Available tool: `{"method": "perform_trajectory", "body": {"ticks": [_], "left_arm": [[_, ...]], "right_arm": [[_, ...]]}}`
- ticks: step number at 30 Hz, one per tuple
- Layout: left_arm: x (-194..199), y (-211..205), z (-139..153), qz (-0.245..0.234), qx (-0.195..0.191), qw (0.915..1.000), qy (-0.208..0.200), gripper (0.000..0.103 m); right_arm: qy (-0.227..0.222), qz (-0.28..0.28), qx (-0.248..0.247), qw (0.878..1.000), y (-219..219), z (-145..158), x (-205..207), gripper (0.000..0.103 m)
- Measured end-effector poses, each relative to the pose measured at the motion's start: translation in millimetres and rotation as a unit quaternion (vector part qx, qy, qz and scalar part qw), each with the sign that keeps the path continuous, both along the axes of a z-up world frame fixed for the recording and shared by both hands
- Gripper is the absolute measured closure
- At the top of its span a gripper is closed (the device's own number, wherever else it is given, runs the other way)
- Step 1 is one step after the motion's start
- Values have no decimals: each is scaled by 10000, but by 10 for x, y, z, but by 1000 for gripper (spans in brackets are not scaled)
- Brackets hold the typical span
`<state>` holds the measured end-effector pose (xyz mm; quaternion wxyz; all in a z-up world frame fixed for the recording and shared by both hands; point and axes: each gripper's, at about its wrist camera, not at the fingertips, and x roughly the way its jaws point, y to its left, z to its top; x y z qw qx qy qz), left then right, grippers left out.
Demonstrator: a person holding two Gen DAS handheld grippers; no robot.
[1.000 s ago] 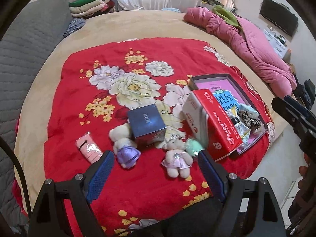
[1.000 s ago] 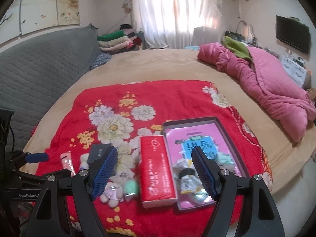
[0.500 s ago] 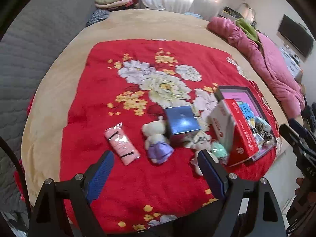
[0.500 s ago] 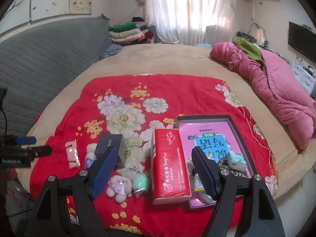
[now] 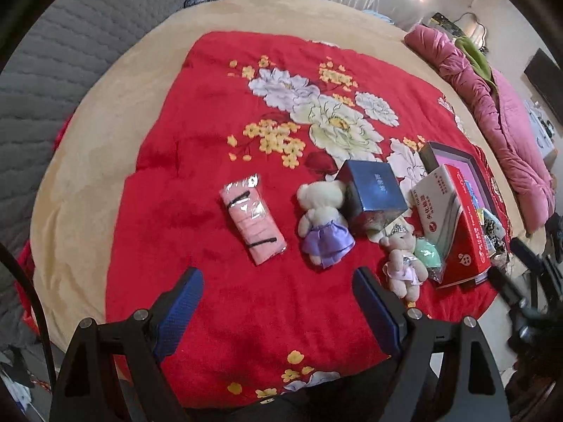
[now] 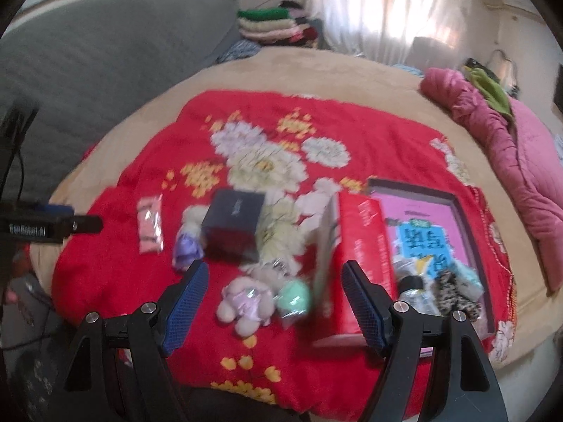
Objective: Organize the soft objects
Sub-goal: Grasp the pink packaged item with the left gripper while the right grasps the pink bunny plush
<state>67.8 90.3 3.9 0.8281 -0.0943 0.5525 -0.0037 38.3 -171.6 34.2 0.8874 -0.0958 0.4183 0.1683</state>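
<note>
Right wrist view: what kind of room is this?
Most likely a bedroom in a home. The work surface is a large round bed with a red floral blanket spread on it, a pink quilt bunched at its edge, and folded clothes stacked by a curtained window.

Place: a bedroom in a home.
Landmark: a round bed (image 5: 116,81) with a beige cover.
On the bed: a red flowered blanket (image 5: 218,133); a pink quilt (image 6: 499,133) at its far right edge.
Behind the bed: a grey padded headboard (image 6: 105,81), folded clothes (image 6: 278,24), a curtained window (image 6: 387,10).
</note>
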Motion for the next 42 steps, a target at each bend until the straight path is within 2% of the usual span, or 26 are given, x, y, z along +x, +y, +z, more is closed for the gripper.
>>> {"method": "perform_trajectory", "body": {"ticks": [2, 8, 14, 24, 30, 33, 39, 42], "left_arm": [[11, 9, -79, 13, 28, 10000, 85, 17], [44, 100, -331, 179, -112, 9993, 300, 17], [71, 227, -524, 422, -310, 9973, 505, 17], [257, 337, -739, 735, -489, 9937, 686, 17], [457, 391, -874, 987, -628, 9897, 820, 17], [552, 415, -942, 1077, -628, 9883, 880, 17], [734, 403, -1067, 1143, -598, 9868, 974, 17], [815, 380, -1157, 1152, -617, 9855, 1085, 17]], "right_arm": [[23, 93, -235, 9997, 99, -110, -21, 25], [323, 388, -498, 9975, 309, -437, -25, 24], [361, 729, -1126, 9903, 525, -709, -9, 25], [238, 1131, -1983, 9733, 774, -1094, 60, 25], [138, 1261, -2602, 9572, 852, -1348, 148, 25], [102, 1321, -2735, 9527, 864, -1413, 197, 26], [75, 1513, -3040, 9406, 929, -1548, 294, 57], [66, 1488, -3080, 9397, 941, -1592, 350, 60]]}}
